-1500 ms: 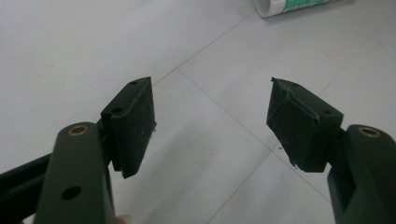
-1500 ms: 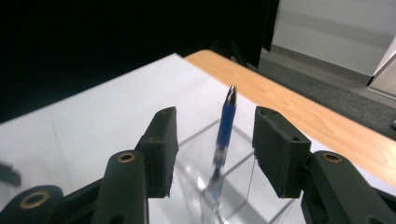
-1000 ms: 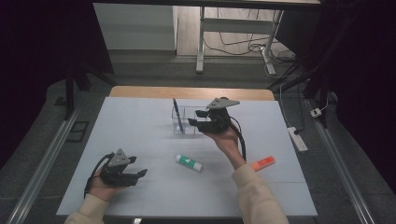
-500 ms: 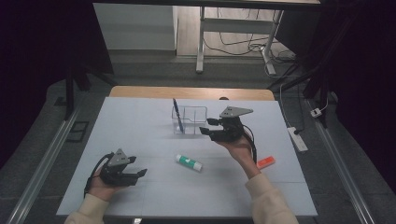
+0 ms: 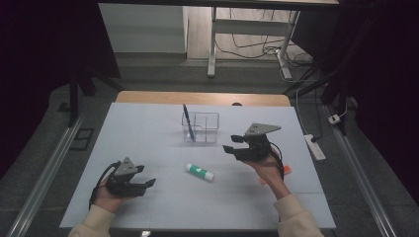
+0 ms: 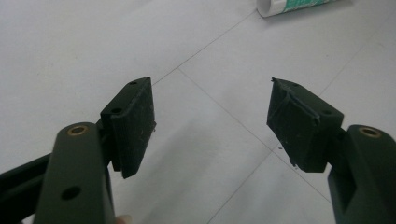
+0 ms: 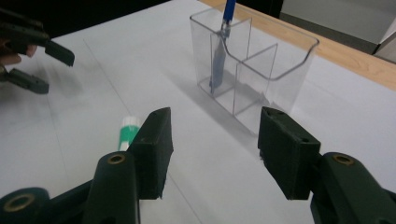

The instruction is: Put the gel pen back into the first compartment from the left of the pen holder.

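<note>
Nearest you, the white table [image 5: 163,197] runs out from your sleeves, a pale sheet crossed by thin seams, with a strip of bare wood showing at its far edge. Your left gripper [image 5: 143,184] rests low on that sheet at the near left, jaws spread wide and empty; in the left gripper view its pads [image 6: 135,126] stand well apart over a crossing of seams, and one end of the glue stick [image 6: 299,5] lies ahead of them. Your right gripper [image 5: 231,144] is lifted above the right half of the sheet, its jaws released and just now opening wider, with nothing between them; an orange marker [image 5: 286,170] lies partly hidden behind that wrist.

Between your two hands lies the glue stick [image 5: 200,172], flat on the sheet, white with a green label. Its long axis runs slantwise, one end toward the far left, the other toward the near right; which end carries the cap you cannot tell.

Farther on stands the clear divided holder [image 5: 203,127], upright, with a blue pen [image 5: 188,121] leaning in its left compartment. Beyond the table the dark floor carries a metal desk frame [image 5: 247,29], loose cables and a power strip [image 5: 314,146] at the right
</note>
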`<state>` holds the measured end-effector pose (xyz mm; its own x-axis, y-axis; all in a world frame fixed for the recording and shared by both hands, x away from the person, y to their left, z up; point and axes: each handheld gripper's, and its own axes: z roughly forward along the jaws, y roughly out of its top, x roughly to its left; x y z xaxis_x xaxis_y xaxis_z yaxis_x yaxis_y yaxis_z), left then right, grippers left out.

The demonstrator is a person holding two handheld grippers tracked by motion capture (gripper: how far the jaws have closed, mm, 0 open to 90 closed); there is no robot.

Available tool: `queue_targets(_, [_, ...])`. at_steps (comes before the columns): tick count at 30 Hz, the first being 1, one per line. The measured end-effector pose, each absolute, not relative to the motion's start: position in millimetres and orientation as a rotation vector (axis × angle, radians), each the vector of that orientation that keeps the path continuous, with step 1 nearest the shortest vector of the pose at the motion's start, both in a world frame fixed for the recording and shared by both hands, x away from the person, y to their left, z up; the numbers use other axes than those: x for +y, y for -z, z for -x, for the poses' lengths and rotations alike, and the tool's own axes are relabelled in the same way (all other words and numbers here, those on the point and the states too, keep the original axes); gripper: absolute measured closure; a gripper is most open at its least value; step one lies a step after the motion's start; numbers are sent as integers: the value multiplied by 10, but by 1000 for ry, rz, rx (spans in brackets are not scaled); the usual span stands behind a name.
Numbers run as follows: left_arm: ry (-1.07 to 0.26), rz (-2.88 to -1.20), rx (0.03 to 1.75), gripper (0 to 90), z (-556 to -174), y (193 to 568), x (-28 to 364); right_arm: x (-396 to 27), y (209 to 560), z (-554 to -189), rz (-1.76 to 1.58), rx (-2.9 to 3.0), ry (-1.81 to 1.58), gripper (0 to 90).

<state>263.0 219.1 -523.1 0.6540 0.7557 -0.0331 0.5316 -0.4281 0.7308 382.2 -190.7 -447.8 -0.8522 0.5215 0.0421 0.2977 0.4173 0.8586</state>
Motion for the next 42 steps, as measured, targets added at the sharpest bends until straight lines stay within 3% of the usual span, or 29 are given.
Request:
queue_targets(19, [-389,-2135,987,321,-2622,5232,2197,-2451,4630,-3649,-712,2507,-1280,371])
queue_targets(42, [-390,-2140,990,322,-2621,5243,2199,-2850,4568,-3597,-656,2576,-1190,344])
